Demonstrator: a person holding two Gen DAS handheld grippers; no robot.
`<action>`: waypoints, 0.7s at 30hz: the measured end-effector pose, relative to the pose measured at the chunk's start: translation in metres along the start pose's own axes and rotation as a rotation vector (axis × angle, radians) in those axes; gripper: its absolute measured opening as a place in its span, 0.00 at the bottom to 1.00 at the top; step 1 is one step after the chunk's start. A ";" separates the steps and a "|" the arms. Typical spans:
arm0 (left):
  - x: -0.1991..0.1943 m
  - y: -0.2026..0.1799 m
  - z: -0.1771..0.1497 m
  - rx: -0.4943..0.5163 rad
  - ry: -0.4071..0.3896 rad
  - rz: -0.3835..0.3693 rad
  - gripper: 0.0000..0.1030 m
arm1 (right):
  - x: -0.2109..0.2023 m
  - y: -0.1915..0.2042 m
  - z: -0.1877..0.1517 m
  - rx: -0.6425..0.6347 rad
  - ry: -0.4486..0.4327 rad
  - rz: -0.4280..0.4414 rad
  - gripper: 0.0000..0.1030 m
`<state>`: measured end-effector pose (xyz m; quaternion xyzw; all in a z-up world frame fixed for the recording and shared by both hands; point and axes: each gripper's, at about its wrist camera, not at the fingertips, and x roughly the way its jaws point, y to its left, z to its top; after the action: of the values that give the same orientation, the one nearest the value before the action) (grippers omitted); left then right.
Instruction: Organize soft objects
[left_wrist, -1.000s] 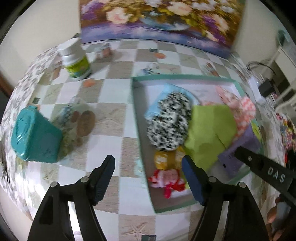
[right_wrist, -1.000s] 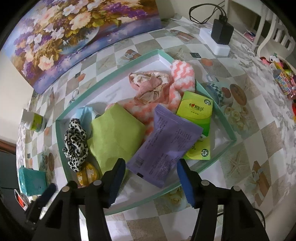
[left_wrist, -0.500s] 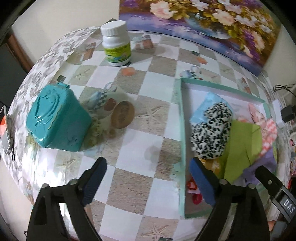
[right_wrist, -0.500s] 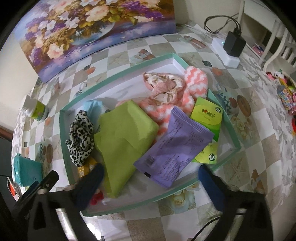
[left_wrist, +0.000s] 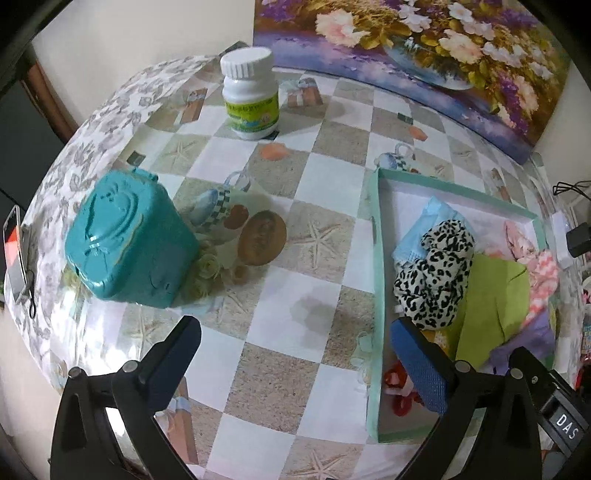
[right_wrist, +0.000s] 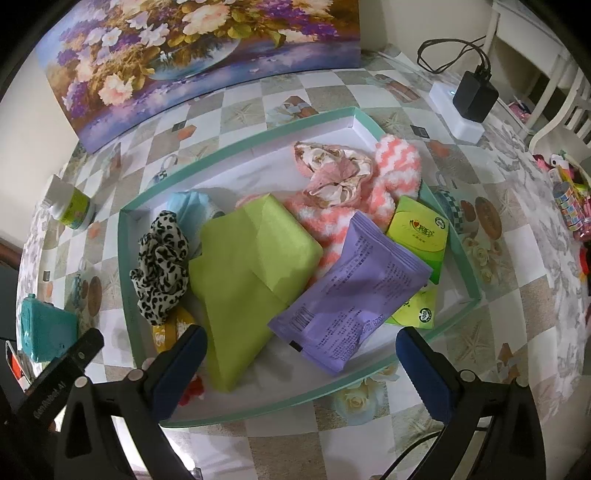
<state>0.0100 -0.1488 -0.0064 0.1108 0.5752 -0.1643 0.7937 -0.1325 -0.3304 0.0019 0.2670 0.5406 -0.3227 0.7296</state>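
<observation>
A shallow teal-rimmed tray (right_wrist: 236, 147) holds several soft things: a leopard scrunchie (right_wrist: 160, 266), a folded lime cloth (right_wrist: 247, 273), a purple packet (right_wrist: 354, 291), a pink-and-white fluffy sock (right_wrist: 395, 173), a floral scrunchie (right_wrist: 332, 170), green tissue packs (right_wrist: 419, 236) and a blue mask (right_wrist: 192, 206). My right gripper (right_wrist: 301, 339) hangs open over the tray's near rim, holding nothing. My left gripper (left_wrist: 295, 332) is over bare tablecloth left of the tray (left_wrist: 377, 280), its jaws opening with nothing between them. The leopard scrunchie (left_wrist: 434, 273) lies just past its right finger.
A teal lidded box (left_wrist: 129, 240) and a white bottle (left_wrist: 251, 99) stand on the checked tablecloth left of the tray. A flower painting (left_wrist: 424, 48) leans at the back. A power strip with a charger (right_wrist: 469, 99) and a white chair (right_wrist: 554, 74) are at the right.
The left gripper has swung left, from over the tray's near corner to over the tablecloth, and its jaws have widened. The right gripper's jaws have spread wide above the purple packet.
</observation>
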 end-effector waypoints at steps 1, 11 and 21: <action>-0.001 -0.001 0.000 0.008 -0.007 0.005 0.99 | 0.000 0.000 0.000 -0.001 -0.001 -0.001 1.00; -0.016 -0.002 -0.005 0.050 -0.047 0.056 0.99 | -0.005 0.004 -0.004 -0.020 -0.006 -0.007 1.00; -0.024 0.018 -0.016 0.045 -0.039 0.135 0.99 | -0.014 0.012 -0.012 -0.042 -0.022 -0.001 1.00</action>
<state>-0.0041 -0.1227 0.0115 0.1639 0.5470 -0.1254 0.8113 -0.1338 -0.3109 0.0126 0.2480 0.5393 -0.3146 0.7407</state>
